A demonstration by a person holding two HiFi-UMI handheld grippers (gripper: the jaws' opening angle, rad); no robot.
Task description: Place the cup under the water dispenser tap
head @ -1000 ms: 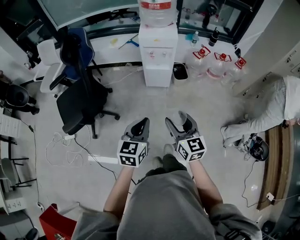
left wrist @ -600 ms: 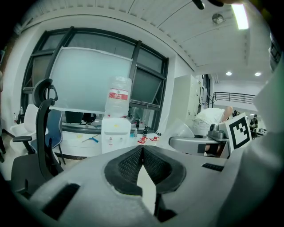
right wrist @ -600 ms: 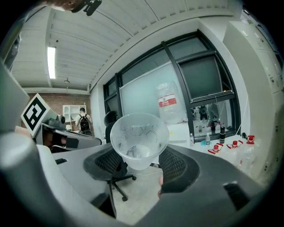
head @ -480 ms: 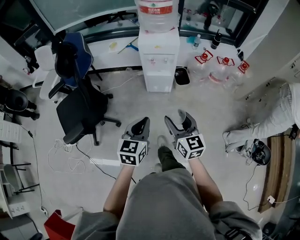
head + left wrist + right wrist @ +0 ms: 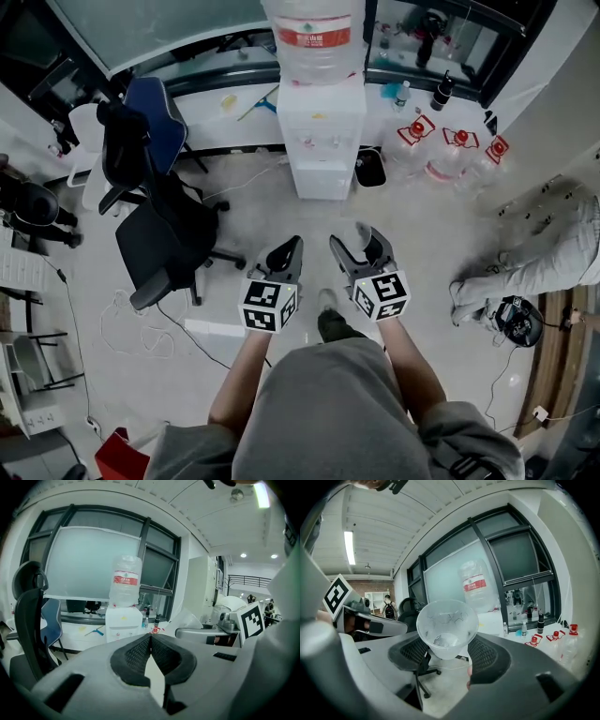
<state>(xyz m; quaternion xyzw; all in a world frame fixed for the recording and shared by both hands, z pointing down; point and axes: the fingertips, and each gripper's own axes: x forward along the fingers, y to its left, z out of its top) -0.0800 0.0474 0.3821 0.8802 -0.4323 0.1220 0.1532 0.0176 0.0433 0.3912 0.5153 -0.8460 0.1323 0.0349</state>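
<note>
Head view: right tongs (image 5: 358,242) clamp the cup (image 5: 447,627), left tongs (image 5: 292,246) together (red label (image 5: 315,38) on bottle (image 5: 314,67) unreadable).

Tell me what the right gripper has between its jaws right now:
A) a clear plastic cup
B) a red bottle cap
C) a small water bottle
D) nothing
A: in the right gripper view a clear plastic cup sits clamped between the pads of the right gripper.
</note>
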